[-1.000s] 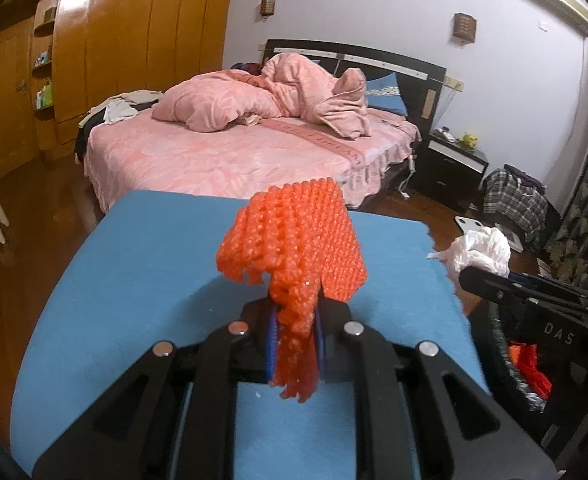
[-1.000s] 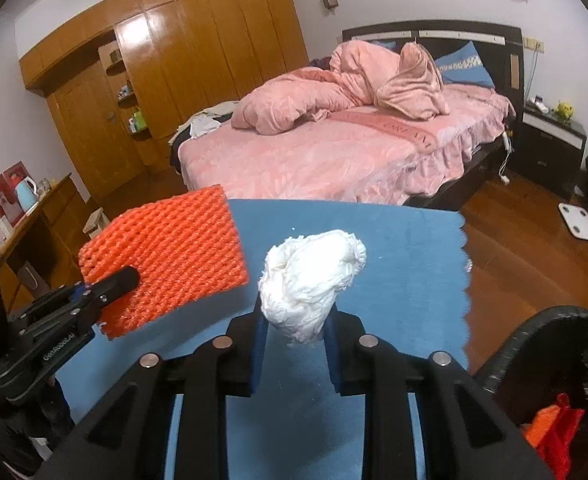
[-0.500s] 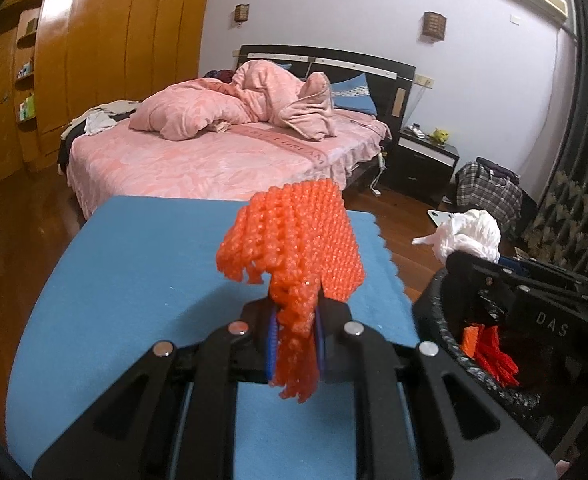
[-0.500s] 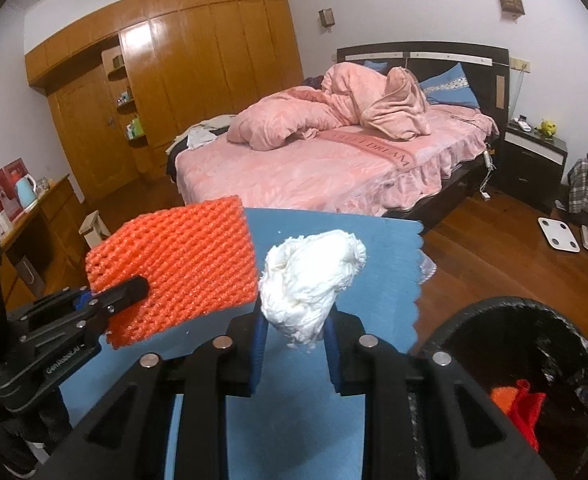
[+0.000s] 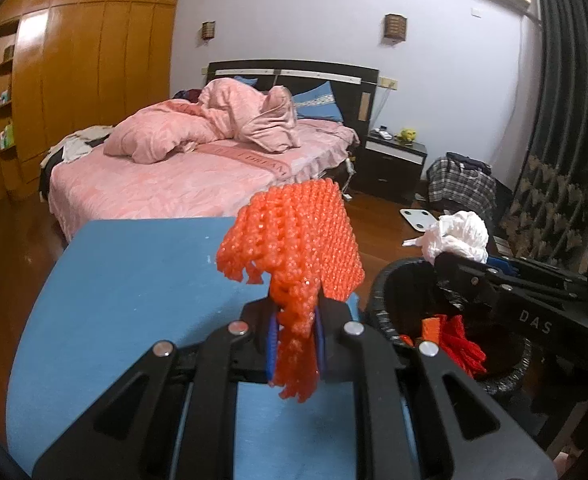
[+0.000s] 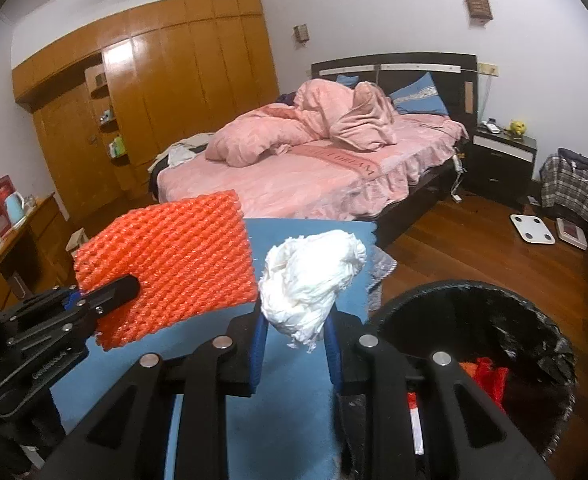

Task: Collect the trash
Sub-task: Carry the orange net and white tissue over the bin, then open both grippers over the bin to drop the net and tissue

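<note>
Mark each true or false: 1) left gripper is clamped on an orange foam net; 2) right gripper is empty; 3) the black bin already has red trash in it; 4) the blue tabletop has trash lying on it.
1) True. The left gripper is shut on the orange foam mesh net.
2) False. The right gripper is shut on a crumpled white tissue wad.
3) True. The black lined trash bin holds red and orange scraps.
4) False. No trash shows on the visible part of the blue tabletop; both pieces are held above it.
</note>
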A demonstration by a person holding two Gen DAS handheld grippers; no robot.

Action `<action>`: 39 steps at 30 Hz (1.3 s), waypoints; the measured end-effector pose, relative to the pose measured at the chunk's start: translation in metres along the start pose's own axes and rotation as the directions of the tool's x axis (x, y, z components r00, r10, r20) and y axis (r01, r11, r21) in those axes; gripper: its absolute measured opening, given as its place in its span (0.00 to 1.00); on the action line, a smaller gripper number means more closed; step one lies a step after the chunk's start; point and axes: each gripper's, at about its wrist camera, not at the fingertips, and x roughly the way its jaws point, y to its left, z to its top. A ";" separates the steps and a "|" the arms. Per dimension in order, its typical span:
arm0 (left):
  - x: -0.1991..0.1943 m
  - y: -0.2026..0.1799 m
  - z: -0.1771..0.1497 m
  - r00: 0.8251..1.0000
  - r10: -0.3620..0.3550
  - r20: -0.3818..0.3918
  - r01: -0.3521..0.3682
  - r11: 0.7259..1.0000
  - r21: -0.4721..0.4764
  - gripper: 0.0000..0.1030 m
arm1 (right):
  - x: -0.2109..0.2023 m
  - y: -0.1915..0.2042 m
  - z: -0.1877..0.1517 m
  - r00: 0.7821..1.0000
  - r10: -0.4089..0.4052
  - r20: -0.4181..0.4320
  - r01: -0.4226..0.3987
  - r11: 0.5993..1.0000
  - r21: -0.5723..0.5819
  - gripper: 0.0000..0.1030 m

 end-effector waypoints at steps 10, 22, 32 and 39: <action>-0.014 -0.041 -0.003 0.999 -0.042 0.017 0.041 0.996 0.077 0.13 | -0.032 -0.034 -0.010 0.998 -0.051 0.033 0.049 0.998 0.048 0.25; 0.008 -0.096 -0.015 0.989 -0.145 -0.035 0.148 0.979 0.143 0.13 | -0.061 -0.093 -0.028 0.987 -0.159 0.040 0.155 0.984 0.087 0.25; 0.053 -0.135 -0.023 0.978 -0.191 -0.085 0.203 0.966 0.162 0.13 | -0.056 -0.141 -0.045 0.975 -0.222 -0.018 0.223 0.969 0.109 0.25; 0.084 -0.158 -0.027 0.969 -0.213 -0.121 0.230 0.963 0.143 0.13 | -0.049 -0.168 -0.055 0.967 -0.249 -0.050 0.253 0.958 0.136 0.25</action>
